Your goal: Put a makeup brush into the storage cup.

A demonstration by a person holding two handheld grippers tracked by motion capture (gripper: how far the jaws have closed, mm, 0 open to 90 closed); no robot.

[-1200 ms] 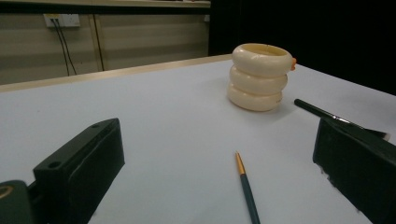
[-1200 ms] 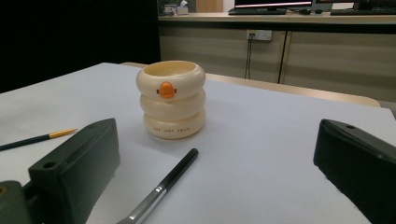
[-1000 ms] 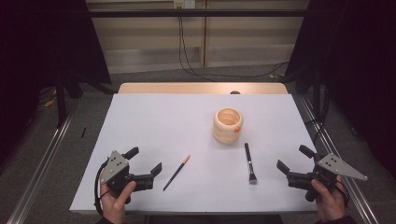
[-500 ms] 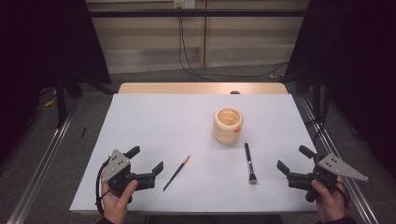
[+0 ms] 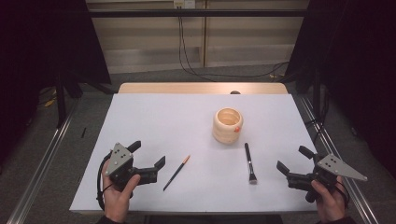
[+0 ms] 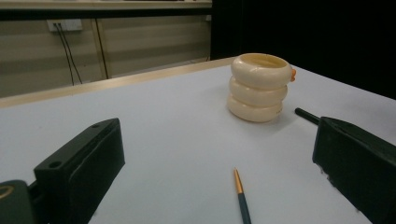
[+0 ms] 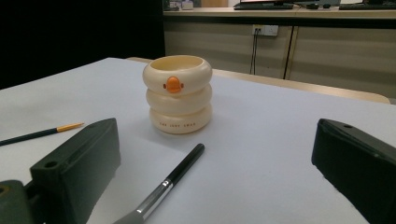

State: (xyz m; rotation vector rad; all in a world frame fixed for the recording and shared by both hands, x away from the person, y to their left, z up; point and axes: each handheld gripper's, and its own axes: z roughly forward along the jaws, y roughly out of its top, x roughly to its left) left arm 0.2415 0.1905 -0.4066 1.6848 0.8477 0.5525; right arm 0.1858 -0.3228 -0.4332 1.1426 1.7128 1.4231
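Note:
A cream ribbed holder (image 5: 227, 125) with an orange duck bill stands upright right of the table's middle, also in the left gripper view (image 6: 258, 87) and the right gripper view (image 7: 178, 94). A thin dark pencil-like brush with an orange tip (image 5: 176, 172) (image 6: 242, 198) (image 7: 41, 133) lies just right of my left gripper (image 5: 147, 154), which is open and holds nothing. A black makeup brush (image 5: 249, 163) (image 7: 166, 184) lies in front of the holder, left of my right gripper (image 5: 294, 159), which is also open with nothing between its jaws.
The white table top (image 5: 159, 121) has a wooden strip (image 5: 201, 88) along its far edge. Metal rails (image 5: 42, 163) run along both sides on the floor. Cables (image 5: 187, 51) hang on the far wall.

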